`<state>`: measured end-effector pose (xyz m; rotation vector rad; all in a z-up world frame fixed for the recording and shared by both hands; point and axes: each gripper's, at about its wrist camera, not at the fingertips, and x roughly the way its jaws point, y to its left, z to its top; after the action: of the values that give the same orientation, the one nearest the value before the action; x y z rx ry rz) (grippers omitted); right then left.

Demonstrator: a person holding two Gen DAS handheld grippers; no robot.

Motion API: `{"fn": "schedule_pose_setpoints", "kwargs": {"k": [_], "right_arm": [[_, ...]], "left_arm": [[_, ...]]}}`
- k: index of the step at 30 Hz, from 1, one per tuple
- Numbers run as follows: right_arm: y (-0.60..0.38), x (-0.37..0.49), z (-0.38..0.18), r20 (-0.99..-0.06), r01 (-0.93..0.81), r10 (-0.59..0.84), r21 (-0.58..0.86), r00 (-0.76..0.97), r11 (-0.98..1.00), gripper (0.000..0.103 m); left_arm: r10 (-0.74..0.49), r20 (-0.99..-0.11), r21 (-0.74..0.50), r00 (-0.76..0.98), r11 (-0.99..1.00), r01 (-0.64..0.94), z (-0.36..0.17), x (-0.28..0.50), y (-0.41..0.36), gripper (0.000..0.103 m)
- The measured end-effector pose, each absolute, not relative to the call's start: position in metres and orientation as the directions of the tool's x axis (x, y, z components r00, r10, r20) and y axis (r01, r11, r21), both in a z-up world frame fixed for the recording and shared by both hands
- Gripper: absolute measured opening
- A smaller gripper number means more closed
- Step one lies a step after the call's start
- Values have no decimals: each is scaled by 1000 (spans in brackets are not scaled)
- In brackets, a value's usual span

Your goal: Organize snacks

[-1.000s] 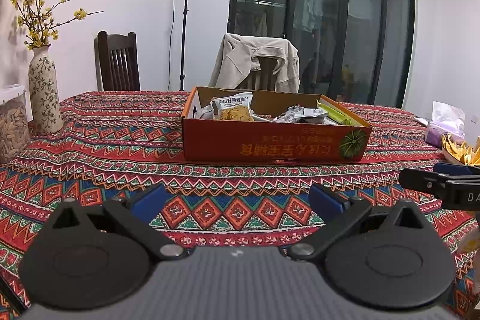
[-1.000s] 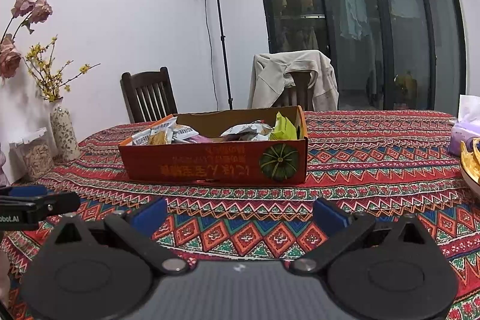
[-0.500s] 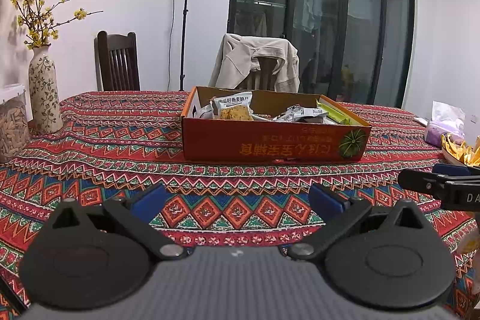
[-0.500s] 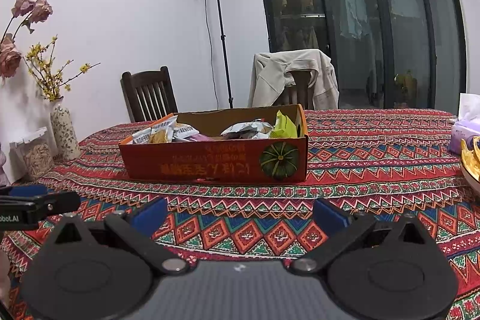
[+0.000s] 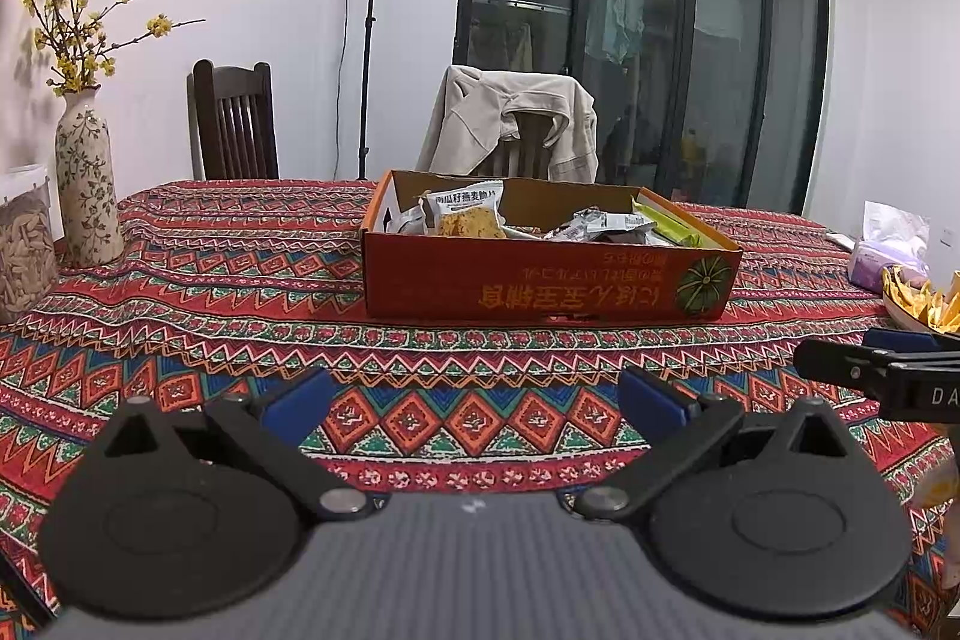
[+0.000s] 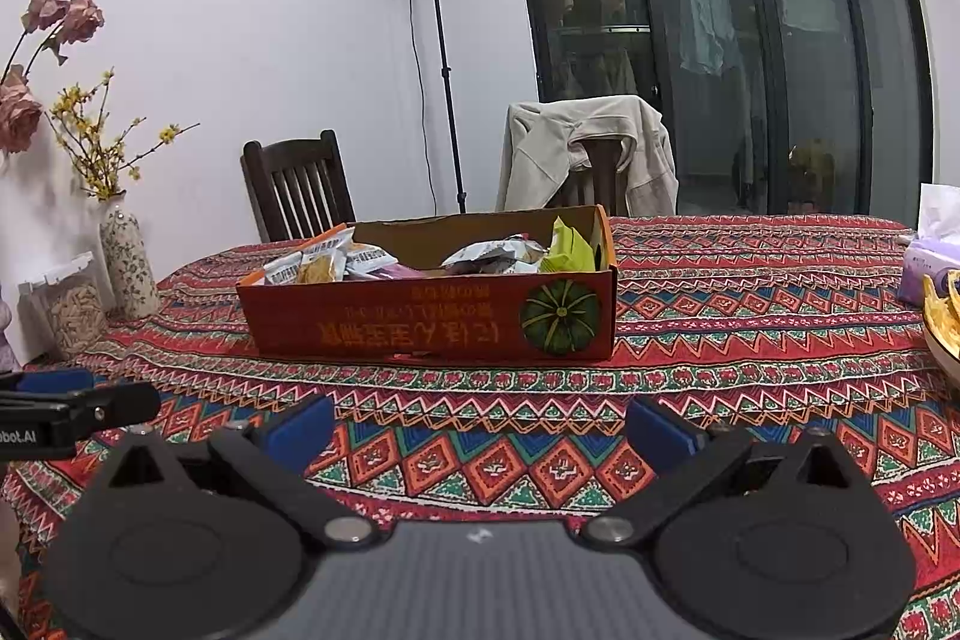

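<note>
Left wrist view: left gripper (image 5: 474, 397) spread wide, blue pads apart, nothing between them, held above the patterned bench (image 5: 210, 304). Red cardboard box (image 5: 540, 280) sits ahead at bench centre, well apart from the gripper; snack packets (image 5: 465, 214) lie inside it. Vase (image 5: 87, 187) stands at far left. Right gripper's finger visible at the right edge.

Right wrist view: right gripper (image 6: 480, 427) equally wide open and empty, over the bench. Box with snack packets ahead, slightly left of centre. Bowl of chips (image 6: 942, 322) at right edge, tissue pack (image 6: 927, 250) just behind it.
</note>
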<state>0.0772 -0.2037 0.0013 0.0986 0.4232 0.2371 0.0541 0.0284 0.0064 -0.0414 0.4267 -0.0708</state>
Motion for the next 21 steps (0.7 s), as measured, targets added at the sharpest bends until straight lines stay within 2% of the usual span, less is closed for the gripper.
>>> {"fn": "schedule_pose_setpoints", "kwargs": {"k": [21], "right_arm": [[-203, 76, 0, -397, -208, 249, 144, 884, 968, 103]], "left_arm": [[-95, -405, -54, 909, 995, 80, 6, 55, 28, 103]]}}
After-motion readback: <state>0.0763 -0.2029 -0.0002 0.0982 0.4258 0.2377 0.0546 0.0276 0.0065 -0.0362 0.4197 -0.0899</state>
